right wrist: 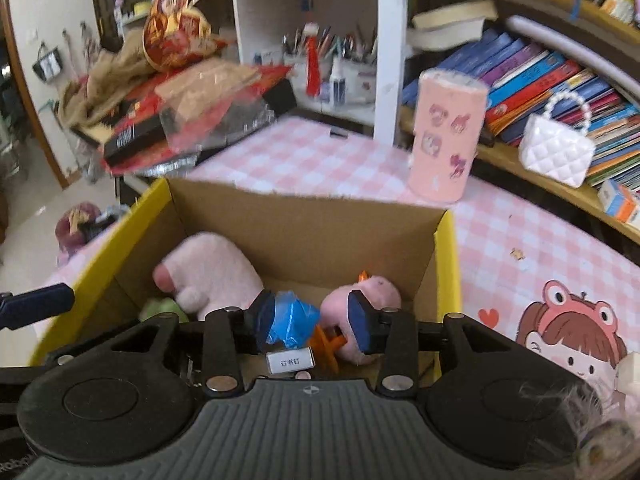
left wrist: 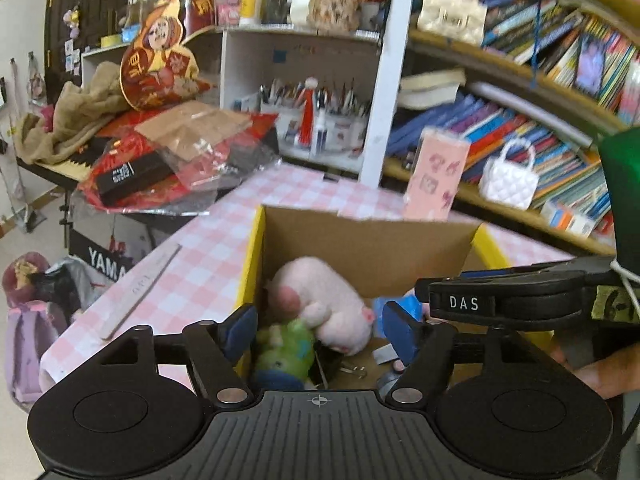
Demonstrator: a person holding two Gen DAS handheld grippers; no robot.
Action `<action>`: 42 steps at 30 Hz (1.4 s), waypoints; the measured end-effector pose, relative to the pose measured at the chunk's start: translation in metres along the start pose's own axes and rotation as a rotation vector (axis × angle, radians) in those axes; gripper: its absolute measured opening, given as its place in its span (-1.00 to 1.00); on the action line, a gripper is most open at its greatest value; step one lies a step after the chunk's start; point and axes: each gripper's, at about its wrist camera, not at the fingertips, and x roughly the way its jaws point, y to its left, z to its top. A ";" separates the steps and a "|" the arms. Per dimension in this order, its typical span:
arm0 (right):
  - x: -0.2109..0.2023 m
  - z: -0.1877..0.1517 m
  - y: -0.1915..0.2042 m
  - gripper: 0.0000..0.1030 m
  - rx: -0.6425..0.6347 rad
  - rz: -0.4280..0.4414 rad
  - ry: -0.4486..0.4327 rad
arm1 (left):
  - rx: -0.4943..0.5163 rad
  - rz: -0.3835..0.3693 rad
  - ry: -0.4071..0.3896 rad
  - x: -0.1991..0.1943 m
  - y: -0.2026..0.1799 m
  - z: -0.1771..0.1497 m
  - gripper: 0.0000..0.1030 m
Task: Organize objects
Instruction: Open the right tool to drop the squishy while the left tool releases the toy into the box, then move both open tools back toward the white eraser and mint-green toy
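- Left wrist view: the left gripper [left wrist: 318, 330] hangs over the open cardboard box [left wrist: 370, 236], which stands on the pink checked tablecloth [left wrist: 200, 264]. Its jaws stand wide and hold nothing. Below them, inside the box, lie a pink plush toy [left wrist: 320, 300] and a green plush toy [left wrist: 286, 350], the pink one partly resting on the green.
- Same view, at right: the right gripper [left wrist: 500, 300] reaches in over the box's right half — its jaws are hidden from this side. A flat grey strip [left wrist: 140, 292] lies on the cloth left of the box.
- Right wrist view: the right gripper [right wrist: 316, 316] also hovers above the box, jaws apart. Between them, lower down, show a crumpled blue plastic piece [right wrist: 294, 318] and a small pink pig figure [right wrist: 376, 294]; neither looks clamped. A small labelled staple box [right wrist: 290, 360] sits just below.
- Same view, beyond the box: a pink cylindrical container [right wrist: 446, 136] stands upright on the cloth, near the bookshelf [right wrist: 540, 68].
- Judged step: several items are already in the box, so the sorting seems under way — both grippers empty. The next move likely calls for lifting clear and reaching for a loose item, perhaps the cylinder.
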 end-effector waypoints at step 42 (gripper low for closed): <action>-0.185 -0.226 0.057 -0.02 0.134 -0.230 -0.006 | 0.095 -0.064 0.155 -0.138 0.009 -0.139 0.86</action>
